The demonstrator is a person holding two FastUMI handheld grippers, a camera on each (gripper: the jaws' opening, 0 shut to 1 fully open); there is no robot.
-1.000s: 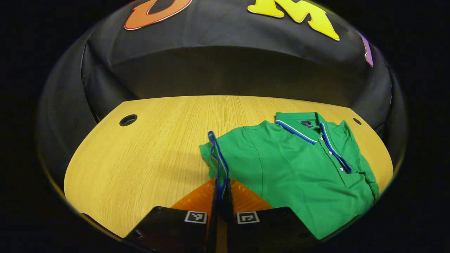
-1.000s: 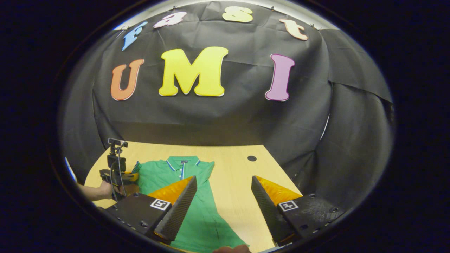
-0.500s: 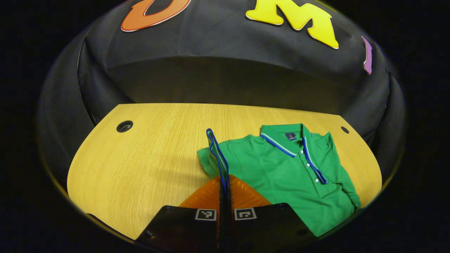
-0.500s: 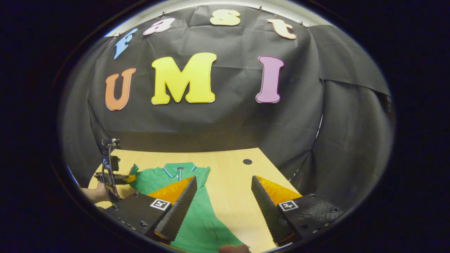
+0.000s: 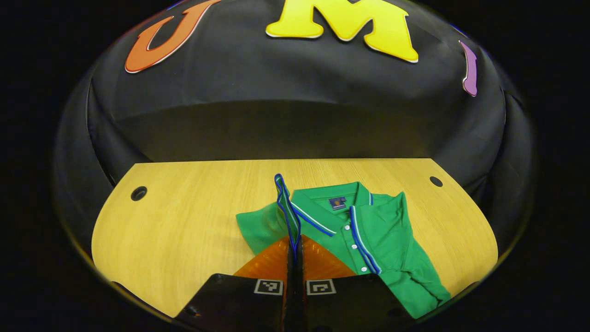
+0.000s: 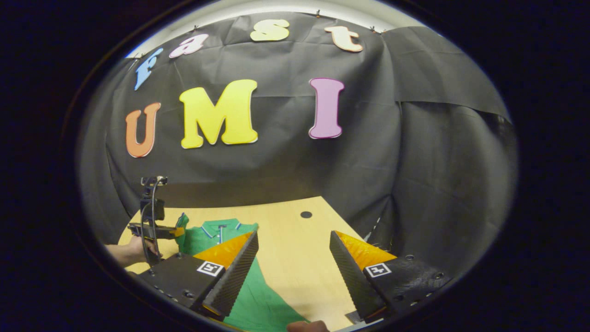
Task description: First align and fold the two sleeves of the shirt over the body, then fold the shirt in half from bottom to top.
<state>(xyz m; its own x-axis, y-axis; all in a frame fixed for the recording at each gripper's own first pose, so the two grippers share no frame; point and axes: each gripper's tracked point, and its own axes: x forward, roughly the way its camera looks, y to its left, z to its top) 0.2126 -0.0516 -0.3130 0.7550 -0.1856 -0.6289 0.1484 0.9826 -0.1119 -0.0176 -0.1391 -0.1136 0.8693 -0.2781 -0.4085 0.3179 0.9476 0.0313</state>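
Evidently the green short-sleeved polo shirt with blue-and-white trim point(image 5: 368, 240) lies front up on the pale wood-grain table point(image 5: 184, 221), collar toward the booth wall and buttons showing. In the left gripper view its far-side sleeve looks already laid over the chest, though the folds there are hard to read. The near sleeve's blue-edged cuff point(image 5: 285, 207) stands up off the table, lifted and drawn toward the collar; I judge this to be the second sleeve fold in progress, the cloth held high so it can swing across the body without dragging the panel beneath.

The left gripper point(image 5: 295, 244) is clenched on that cuff, its two fingers pressed together with the trim rising out from between them. Seen from the right gripper view, this same tool sits at the shirt's shoulder, held by a person's hand point(image 6: 131, 251).

The right gripper point(image 6: 293, 272) is released, its fingers spread wide with bare table between them, touching nothing; one finger overlaps the lower body of the shirt in the picture but hangs above it. It appears to be waiting over the hem end, which would suit the later bottom-to-top fold.
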